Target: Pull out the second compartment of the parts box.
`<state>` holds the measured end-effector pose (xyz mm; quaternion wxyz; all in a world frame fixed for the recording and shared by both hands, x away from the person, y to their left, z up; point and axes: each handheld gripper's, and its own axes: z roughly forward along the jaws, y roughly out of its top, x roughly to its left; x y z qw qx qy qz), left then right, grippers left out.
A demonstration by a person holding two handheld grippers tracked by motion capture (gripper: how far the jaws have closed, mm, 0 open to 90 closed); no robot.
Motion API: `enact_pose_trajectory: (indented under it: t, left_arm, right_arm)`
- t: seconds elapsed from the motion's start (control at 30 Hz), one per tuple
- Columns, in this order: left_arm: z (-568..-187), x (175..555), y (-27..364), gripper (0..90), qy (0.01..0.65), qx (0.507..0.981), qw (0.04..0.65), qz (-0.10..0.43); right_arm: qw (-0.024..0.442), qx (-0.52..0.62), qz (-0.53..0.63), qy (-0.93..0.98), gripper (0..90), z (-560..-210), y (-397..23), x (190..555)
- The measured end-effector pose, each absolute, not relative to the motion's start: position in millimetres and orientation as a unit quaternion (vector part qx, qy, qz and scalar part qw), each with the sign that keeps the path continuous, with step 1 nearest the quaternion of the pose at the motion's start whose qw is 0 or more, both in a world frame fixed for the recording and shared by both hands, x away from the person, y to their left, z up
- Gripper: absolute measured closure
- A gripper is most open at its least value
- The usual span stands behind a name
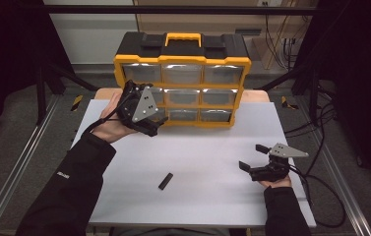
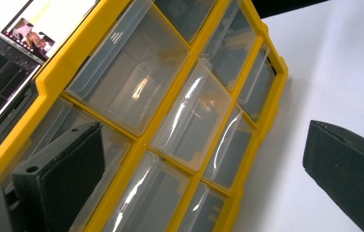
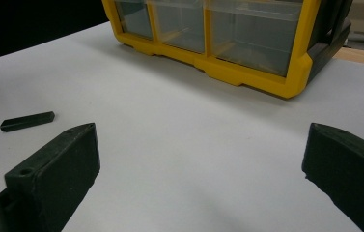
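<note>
Drawer organizer (image 1: 183, 81) stands upright, top centre of the high view. Your left gripper (image 1: 146, 120), jaws wide, is right at its lower-left drawers; a skewed approach could tip it. Right gripper (image 1: 252, 157), also wide, idles lower right, w/ black bar (image 1: 165, 181) loose mid-table

Left gripper (image 1: 148, 115) raised, tilted, jaws wide apart; right gripper (image 1: 253, 157) low, jaws apart, seemingly empty.

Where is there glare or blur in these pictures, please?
Left gripper view: white glare streaks cross the clear drawers of the yellow organizer, and the near jaws look soft. High view: reflections brighten its top drawers; surroundings are dark. Right gripper view: the small black bar is sharp, the jaws slightly blurred.
</note>
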<state>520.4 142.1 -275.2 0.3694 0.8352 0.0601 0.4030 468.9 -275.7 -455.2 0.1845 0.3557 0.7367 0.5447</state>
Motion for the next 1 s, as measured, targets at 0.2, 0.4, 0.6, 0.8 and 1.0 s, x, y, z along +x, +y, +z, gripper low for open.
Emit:
enact_pose_trajectory:
  t: [0.2,0.4,0.6,0.8,1.0]
  left_arm:
    - [-273,524,136,0.9,0.047,0.838,0.355,0.412]
    - [-269,525,131,0.8,0.034,0.836,0.345,0.425]
    - [-265,529,126,0.8,0.027,0.836,0.334,0.435]
    - [-262,533,118,0.8,0.017,0.841,0.313,0.441]
    - [-261,536,110,0.8,0.006,0.84,0.303,0.45]
  right_arm:
    - [0.184,0.356,0.543,0.738,0.4,-455,-276,469]
    - [0.185,0.355,0.544,0.737,0.4,-455,-276,469]
    - [0.184,0.355,0.544,0.738,0.4,-455,-276,469]
    - [0.184,0.356,0.544,0.738,0.4,-455,-276,469]
    - [0.184,0.355,0.544,0.738,0.4,-455,-276,469]
